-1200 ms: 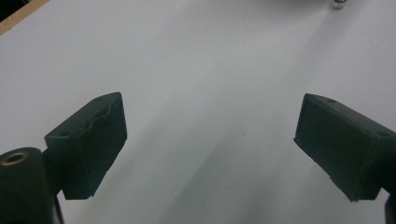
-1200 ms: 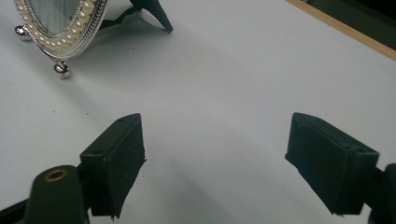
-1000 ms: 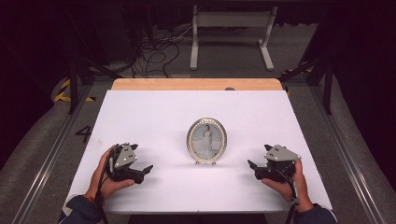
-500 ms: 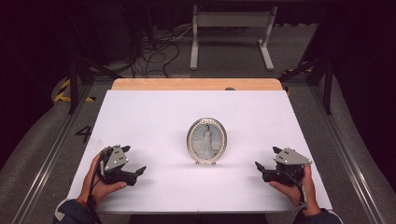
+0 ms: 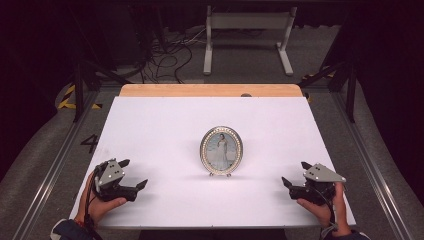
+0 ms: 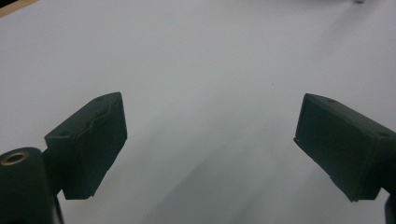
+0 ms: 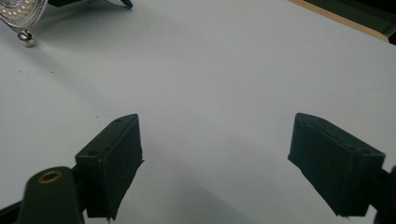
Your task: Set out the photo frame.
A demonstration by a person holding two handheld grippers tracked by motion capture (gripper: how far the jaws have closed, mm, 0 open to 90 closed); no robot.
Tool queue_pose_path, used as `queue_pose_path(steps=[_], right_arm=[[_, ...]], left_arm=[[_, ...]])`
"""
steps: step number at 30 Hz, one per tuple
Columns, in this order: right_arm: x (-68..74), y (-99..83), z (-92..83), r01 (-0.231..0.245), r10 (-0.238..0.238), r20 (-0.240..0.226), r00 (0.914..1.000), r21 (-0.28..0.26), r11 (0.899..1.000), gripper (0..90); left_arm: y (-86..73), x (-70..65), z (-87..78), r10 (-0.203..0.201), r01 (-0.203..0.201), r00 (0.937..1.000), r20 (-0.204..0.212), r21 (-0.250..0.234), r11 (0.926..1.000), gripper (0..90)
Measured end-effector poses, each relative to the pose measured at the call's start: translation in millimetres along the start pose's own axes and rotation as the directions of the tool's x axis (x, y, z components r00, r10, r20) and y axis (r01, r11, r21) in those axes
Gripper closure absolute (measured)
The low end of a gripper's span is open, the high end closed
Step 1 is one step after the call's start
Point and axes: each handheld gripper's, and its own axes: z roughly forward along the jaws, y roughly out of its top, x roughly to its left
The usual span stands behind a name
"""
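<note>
Change: both grippers have drawn back toward the near edge of the bench and outward toward its near corners since the earlier frames; the picture frame has stayed put.
Left gripper (image 5: 134, 174): by the near left corner, held in a hand, fingers (image 6: 88, 142) spread wide and released, nothing between them, bare white surface ahead.
Right gripper (image 5: 296, 174): by the near right corner, fingers (image 7: 112, 161) likewise parted and empty, well apart from the frame.
Picture frame (image 5: 221, 151): small oval silver frame with a beaded rim, standing upright on little ball feet at the middle of the bench, between the two grippers and farther in; its lower edge and one foot show in the right gripper view (image 7: 21, 16).
Step in hand: likely an approach to the frame, or a rest pose beside it.
Doing it well: come in low from both sides, fingers kept open, close on the rim rather than the glass, and steady it, since an upright frame tips easily.
Bench (image 5: 150, 130): white sheet, clean, with a wooden strip (image 5: 210, 90) along the far edge.
Room: dark; grey floor, loose cables (image 5: 170, 50) and a white stand (image 5: 248, 30) beyond the far edge.
</note>
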Motion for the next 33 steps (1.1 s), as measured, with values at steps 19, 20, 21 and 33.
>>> queue_pose_path(steps=[19,20,21,33], right_arm=[[-6.0,-16.8,-8.1,-0.039,0.039,0.009,0.9992,-0.012,0.999,15.7],[-5.8,-17.1,-7.8,-0.037,0.038,0.009,0.9993,-0.012,0.999,15.7],[-5.8,-17.1,-7.8,-0.038,0.038,0.009,0.9992,-0.012,0.999,15.7],[-3.9,-15.8,-5.6,-0.031,0.031,0.014,0.9994,-0.007,0.999,15.5]], left_arm=[[-8.5,5.3,-10.0,-0.031,0.031,0.9994,-0.015,-0.035,0.9989,9.8],[-8.3,5.0,-9.8,-0.027,0.027,0.9995,-0.014,-0.033,0.9991,9.8],[-8.6,4.4,-9.2,-0.025,0.025,0.9996,-0.011,-0.034,0.9991,9.8],[-9.0,1.9,-7.3,-0.012,0.012,0.9999,-0.005,-0.027,0.9996,9.6]])
